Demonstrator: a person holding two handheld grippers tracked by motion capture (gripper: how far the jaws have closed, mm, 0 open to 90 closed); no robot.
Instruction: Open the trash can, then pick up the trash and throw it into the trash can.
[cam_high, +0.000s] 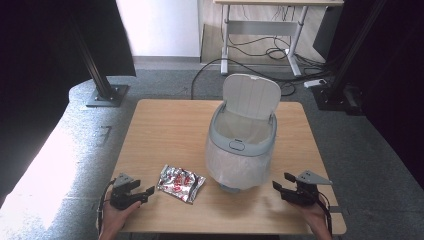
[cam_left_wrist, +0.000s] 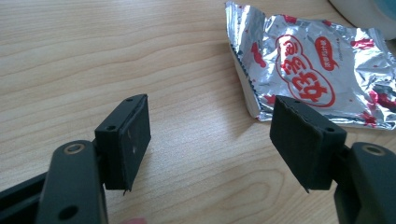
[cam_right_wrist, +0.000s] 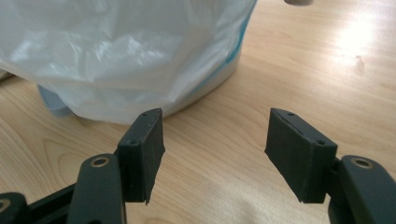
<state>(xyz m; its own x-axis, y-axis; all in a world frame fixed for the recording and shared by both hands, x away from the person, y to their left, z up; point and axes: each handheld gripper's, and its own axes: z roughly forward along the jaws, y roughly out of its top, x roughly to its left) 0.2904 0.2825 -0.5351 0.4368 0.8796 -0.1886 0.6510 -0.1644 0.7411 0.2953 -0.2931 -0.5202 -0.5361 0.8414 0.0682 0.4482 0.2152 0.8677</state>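
**One wrapper, one bin, two empty grippers**

While both hands rest at the near edge of the bench (cam_high: 165, 120), the count on it is short: one crumpled foil wrapper (cam_high: 180, 183), one lidded bin (cam_high: 242, 137) and two grippers. The wrapper, silver with red print, lies flat near the near edge, left of the bin and just right of the left gripper (cam_high: 142, 192). The bin stands around the middle of the bench toward its near right part, its white lid (cam_high: 251, 95) tipped up and back, a thin white bag (cam_high: 235, 167) draped over its rim and down its sides.

The left gripper sits by the near left corner with its jaws spread wide and nothing between them; they point toward the wrapper without touching it. The right gripper (cam_high: 282, 186) sits by the near right corner, just beside the bin's base, jaws likewise wide apart and holding nothing.

The high view gives the whole layout and the raised lid. The left gripper view adds the wrapper's (cam_left_wrist: 310, 70) serrated edge and red lettering, with bare wood between the jaws. The right gripper view shows the bag's (cam_right_wrist: 121, 51) creased folds hanging to the bin's pale blue base (cam_right_wrist: 51, 105), close ahead of its left jaw.
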